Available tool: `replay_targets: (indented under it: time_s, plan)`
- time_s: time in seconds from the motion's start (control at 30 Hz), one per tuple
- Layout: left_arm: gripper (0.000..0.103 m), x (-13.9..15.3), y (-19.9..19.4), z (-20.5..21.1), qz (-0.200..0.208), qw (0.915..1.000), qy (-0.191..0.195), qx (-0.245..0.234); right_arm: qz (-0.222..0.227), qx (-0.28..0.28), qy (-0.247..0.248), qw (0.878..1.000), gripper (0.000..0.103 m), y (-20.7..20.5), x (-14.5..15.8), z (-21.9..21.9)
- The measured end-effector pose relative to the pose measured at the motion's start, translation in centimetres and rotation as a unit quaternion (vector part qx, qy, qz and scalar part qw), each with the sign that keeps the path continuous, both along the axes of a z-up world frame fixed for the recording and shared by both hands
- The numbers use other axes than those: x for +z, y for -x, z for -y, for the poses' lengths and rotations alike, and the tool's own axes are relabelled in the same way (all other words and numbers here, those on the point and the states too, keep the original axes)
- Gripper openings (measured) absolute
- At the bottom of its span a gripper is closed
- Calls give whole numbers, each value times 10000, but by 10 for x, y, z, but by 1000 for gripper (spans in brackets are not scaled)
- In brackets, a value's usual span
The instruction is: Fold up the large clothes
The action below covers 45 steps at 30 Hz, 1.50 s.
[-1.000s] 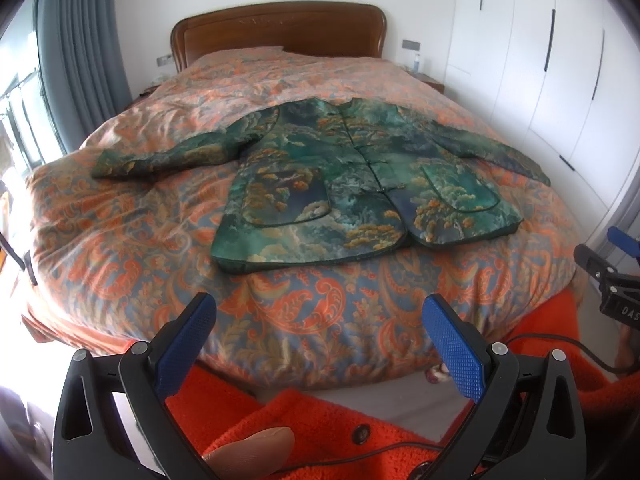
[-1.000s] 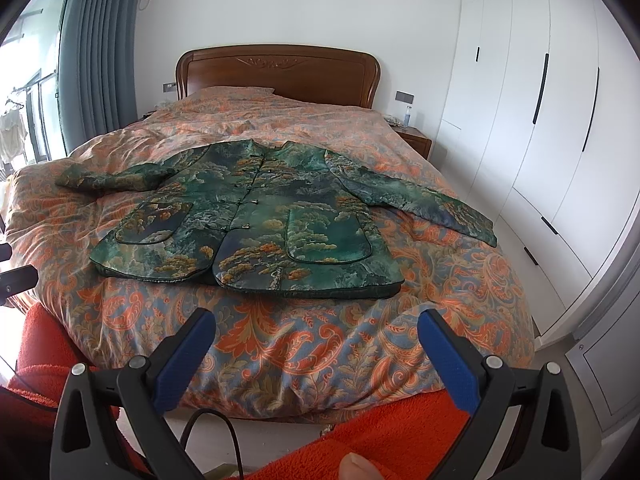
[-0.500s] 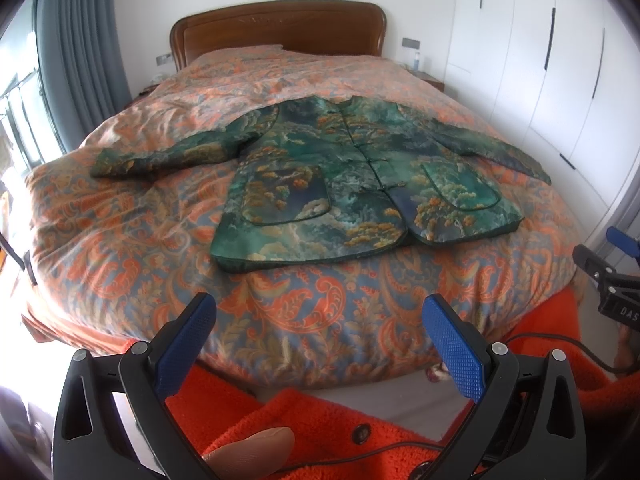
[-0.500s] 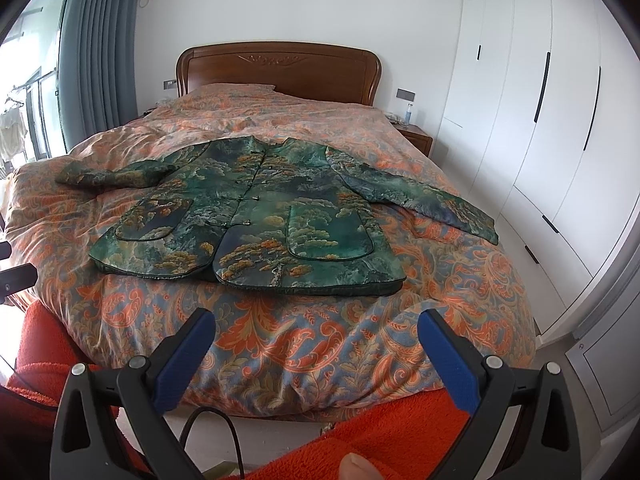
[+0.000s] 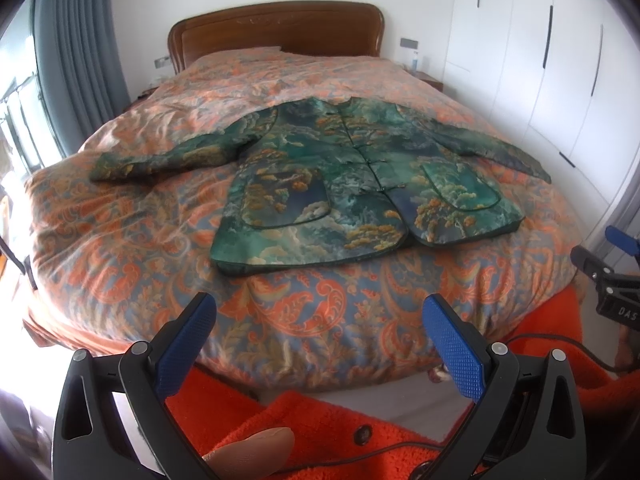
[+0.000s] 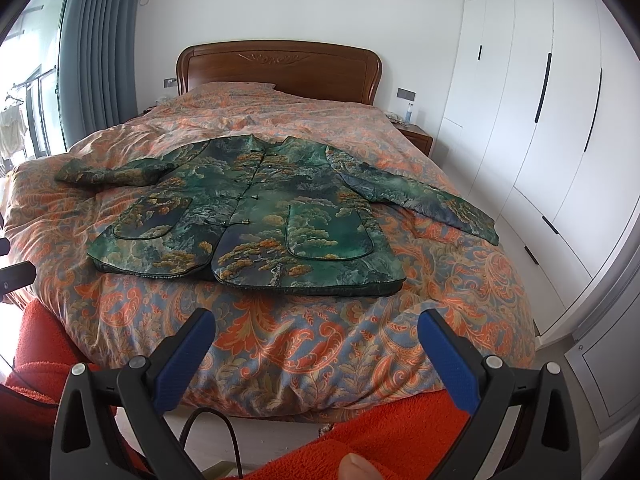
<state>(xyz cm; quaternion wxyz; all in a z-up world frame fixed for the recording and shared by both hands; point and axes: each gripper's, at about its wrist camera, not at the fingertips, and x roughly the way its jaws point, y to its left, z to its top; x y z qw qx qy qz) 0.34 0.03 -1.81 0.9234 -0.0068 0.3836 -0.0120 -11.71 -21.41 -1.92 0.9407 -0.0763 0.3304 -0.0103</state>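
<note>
A large green jacket with a gold tree pattern (image 5: 360, 184) lies flat and buttoned on the bed, both sleeves spread out sideways; it also shows in the right wrist view (image 6: 256, 224). My left gripper (image 5: 320, 316) is open and empty, held over the foot of the bed, short of the jacket's hem. My right gripper (image 6: 316, 330) is open and empty, also short of the hem. The right gripper's body shows at the right edge of the left wrist view (image 5: 612, 276).
The bed carries an orange and blue paisley quilt (image 5: 132, 232) and has a wooden headboard (image 6: 280, 68). White wardrobes (image 6: 540, 120) stand along the right. A grey curtain (image 6: 96, 52) hangs at the left. A nightstand (image 6: 416, 138) stands beside the headboard. My orange sleeves (image 5: 320, 420) fill the bottom.
Both grippers have moved slightly forward and a little lower toward the bed; the jacket looks a bit nearer. The jacket has not moved. Both grippers stay open.
</note>
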Motion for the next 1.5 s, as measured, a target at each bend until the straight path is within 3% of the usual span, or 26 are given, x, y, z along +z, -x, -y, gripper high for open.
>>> replay_targets:
  time_s: [0.53, 0.87, 1.5]
  plan:
    - [103, -1, -8, -3, 38, 9999, 89, -143, -116, 68, -29, 9999, 103, -11, -5, -3]
    - [103, -10, -19, -3, -233, 9995, 158, -146, -203, 119, -240, 9994, 103, -19, -14, 0]
    - [103, 3, -48, -4, 163, 9998, -97, 101, 180, 55, -446, 9988, 103, -26, 0, 18]
